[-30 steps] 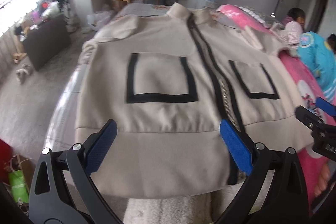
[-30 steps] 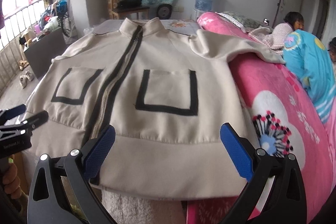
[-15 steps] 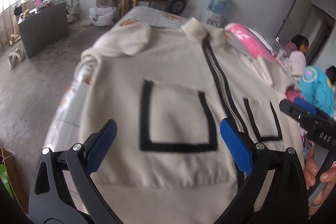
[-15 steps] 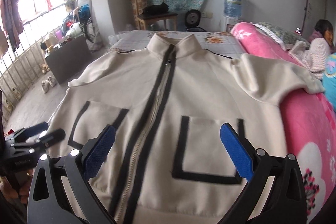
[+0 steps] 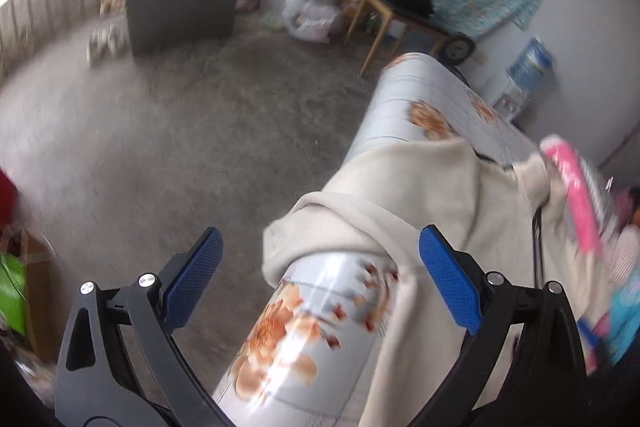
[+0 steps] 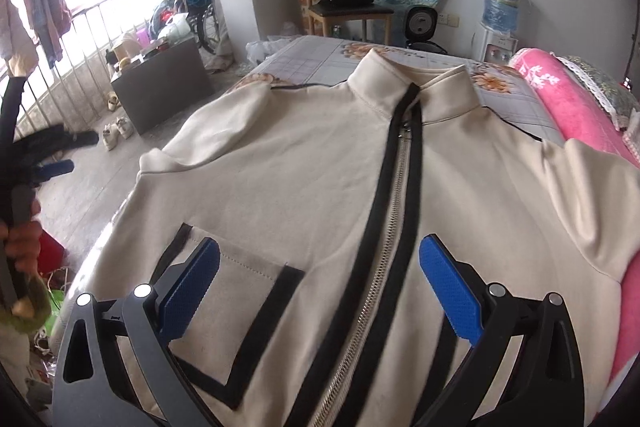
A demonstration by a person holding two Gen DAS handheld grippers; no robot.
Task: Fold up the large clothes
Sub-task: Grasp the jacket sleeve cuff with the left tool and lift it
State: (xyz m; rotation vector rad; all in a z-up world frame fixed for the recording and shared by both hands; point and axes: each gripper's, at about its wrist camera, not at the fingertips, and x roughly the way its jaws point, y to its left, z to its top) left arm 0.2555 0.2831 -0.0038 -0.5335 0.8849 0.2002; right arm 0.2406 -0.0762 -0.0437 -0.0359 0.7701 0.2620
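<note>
The cream jacket (image 6: 320,187) lay face up and zipped on the counter (image 6: 316,61), collar at the far end, its body spread flat and not yet folded. It looked like thick, soft fabric: probably weighty for cloth, limp rather than stiff, and likely to sag from any single hold. The sensible holds seemed to be the left sleeve (image 5: 360,223), doubled over at the counter's left edge, and the right shoulder seam.

The left tongs (image 5: 320,279) stood wide apart with nothing between the pads, hovering by that bunched sleeve. The right tongs (image 6: 320,291) were equally apart, empty, above the jacket's chest beside the zipper (image 6: 384,247).

The right wrist view showed the whole front, the black-edged pocket (image 6: 240,287), the pink blanket (image 6: 568,107) on the right, and a hand (image 6: 20,235) gripping the other tool at far left. The left wrist view, blurred, alone showed the counter's flowered covering (image 5: 296,339) curving down its side under the sleeve, and the floor (image 5: 160,131) beyond.
</note>
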